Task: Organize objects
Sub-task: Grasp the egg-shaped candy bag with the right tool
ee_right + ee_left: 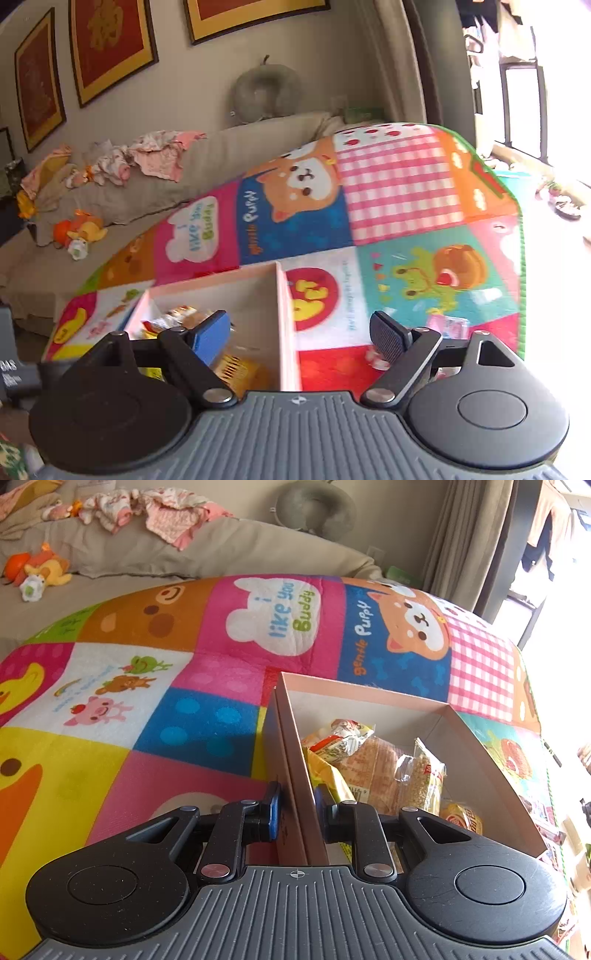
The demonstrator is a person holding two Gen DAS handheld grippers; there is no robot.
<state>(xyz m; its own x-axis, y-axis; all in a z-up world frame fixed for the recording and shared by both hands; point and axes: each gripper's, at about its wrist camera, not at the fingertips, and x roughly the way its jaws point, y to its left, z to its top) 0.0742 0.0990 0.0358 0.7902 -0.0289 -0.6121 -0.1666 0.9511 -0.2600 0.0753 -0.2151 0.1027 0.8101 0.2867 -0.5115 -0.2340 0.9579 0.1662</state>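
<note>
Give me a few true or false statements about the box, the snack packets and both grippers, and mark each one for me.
1. The left gripper is clamped on a side wall of the box. True.
2. The box is empty. False: snack packets lie inside it.
3. The right gripper holds a packet. False: its jaws stand wide open with nothing between the pads.
4. The box sits on a colourful cartoon play mat. True.

Left gripper (297, 814) nearly closed, clamped tight; right gripper (301, 334) tilted downward, jaws spread wide.
</note>
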